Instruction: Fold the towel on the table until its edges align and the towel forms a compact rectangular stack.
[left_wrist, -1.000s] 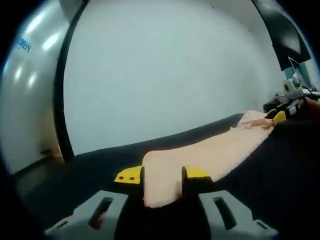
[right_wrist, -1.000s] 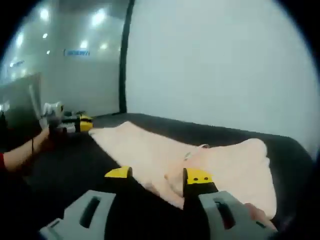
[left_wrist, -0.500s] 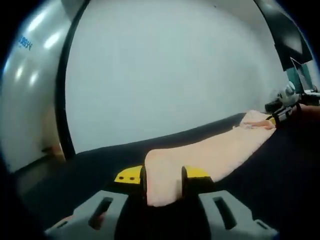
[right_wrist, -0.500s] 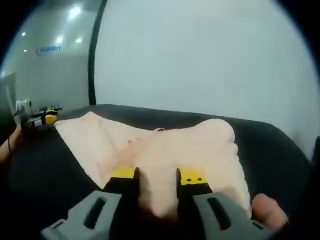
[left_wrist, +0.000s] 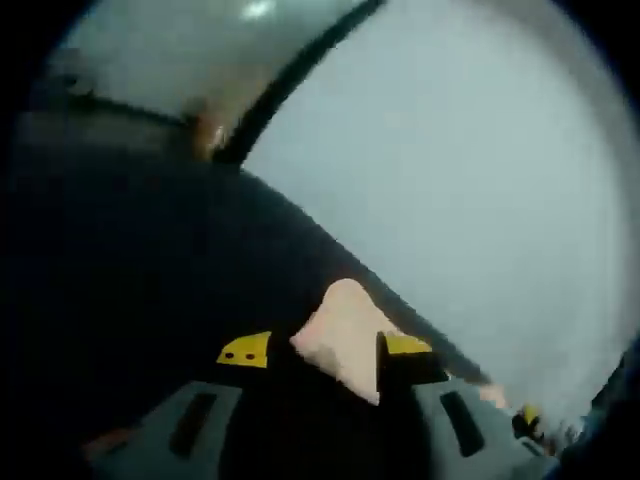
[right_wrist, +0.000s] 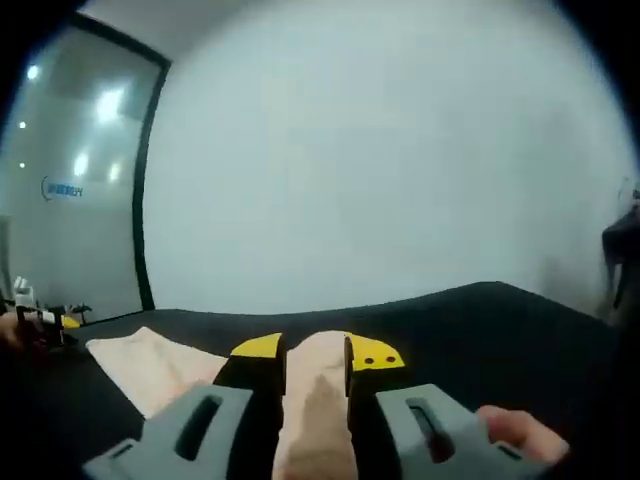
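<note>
Towel (right_wrist: 140, 365), pale peach: spread on dark desk (right_wrist: 480, 320) at nine o'clock. Left gripper (left_wrist: 325, 350) and right gripper (right_wrist: 315, 352) fingers each clench one edge, apparently lifting for folding.

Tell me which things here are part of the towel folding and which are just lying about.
Part of the job: the towel, pinched in the right gripper and in the left gripper; the table under it.

Just there: the glass partition; the pale wall.
</note>
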